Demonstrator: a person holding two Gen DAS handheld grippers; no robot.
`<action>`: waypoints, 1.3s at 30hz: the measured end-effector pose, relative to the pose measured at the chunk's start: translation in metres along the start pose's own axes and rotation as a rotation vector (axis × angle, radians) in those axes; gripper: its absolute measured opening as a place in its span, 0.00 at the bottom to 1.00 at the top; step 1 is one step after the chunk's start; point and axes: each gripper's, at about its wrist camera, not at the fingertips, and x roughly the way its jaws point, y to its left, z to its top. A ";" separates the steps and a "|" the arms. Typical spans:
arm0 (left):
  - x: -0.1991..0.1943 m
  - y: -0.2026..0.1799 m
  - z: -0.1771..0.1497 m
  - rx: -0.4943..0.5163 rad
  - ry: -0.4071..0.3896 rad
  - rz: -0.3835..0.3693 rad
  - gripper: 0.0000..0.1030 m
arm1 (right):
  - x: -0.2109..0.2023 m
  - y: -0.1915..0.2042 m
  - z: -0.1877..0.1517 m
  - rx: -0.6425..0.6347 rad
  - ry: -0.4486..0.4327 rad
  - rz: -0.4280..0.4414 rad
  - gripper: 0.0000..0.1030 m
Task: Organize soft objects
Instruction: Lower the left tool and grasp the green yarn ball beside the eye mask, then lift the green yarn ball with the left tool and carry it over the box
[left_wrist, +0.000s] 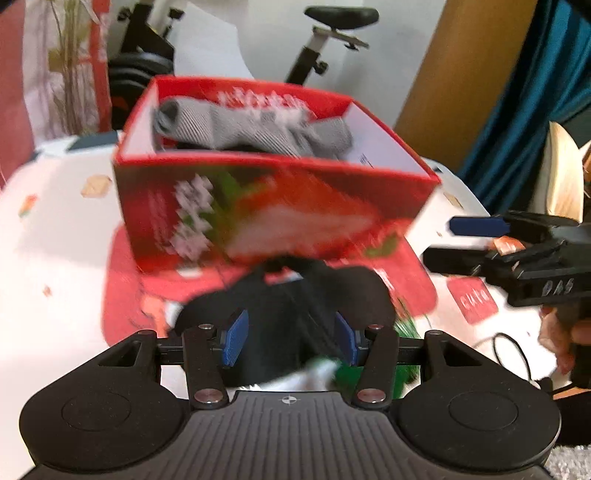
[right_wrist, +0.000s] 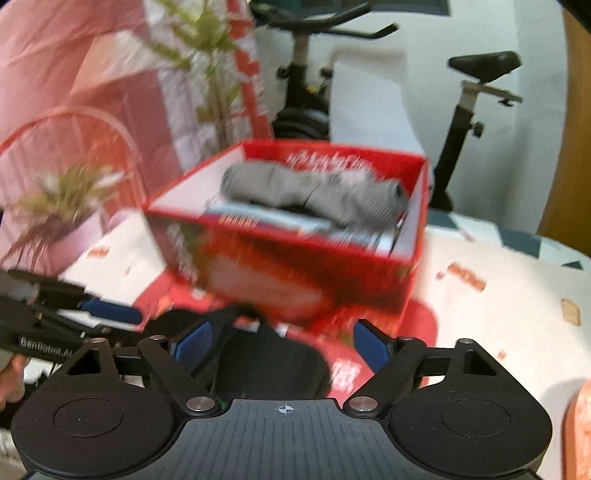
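An open red box (left_wrist: 258, 206) (right_wrist: 295, 269) stands on a red mat (left_wrist: 125, 288) and holds rolled grey socks (left_wrist: 258, 129) (right_wrist: 317, 192). In front of the box lies a black soft cloth (left_wrist: 295, 295) (right_wrist: 273, 362). In the left wrist view it fills the gap between the blue pads of my left gripper (left_wrist: 291, 341), which looks shut on it. The same cloth lies under my right gripper (right_wrist: 280, 343), whose pads stand wide apart and clear of it. That gripper also shows at the right edge (left_wrist: 439, 242), open. The picture is blurred.
A white patterned tablecloth (left_wrist: 55, 258) covers the table. Behind it stand an exercise bike (left_wrist: 332, 37), a potted plant (right_wrist: 62, 206), a wooden door (left_wrist: 461, 74) and a blue curtain (left_wrist: 535, 92). A black cable (left_wrist: 513, 350) lies at the right. A hand (left_wrist: 561, 332) holds the right gripper.
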 end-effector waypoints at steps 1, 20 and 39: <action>0.002 -0.001 -0.004 -0.003 0.007 -0.010 0.52 | 0.002 0.004 -0.004 -0.009 0.015 0.005 0.77; 0.022 -0.010 -0.030 -0.067 0.078 -0.135 0.40 | 0.018 0.040 -0.050 -0.121 0.163 0.077 0.74; 0.042 -0.017 -0.030 -0.087 0.121 -0.272 0.39 | 0.031 0.026 -0.059 -0.007 0.222 0.136 0.44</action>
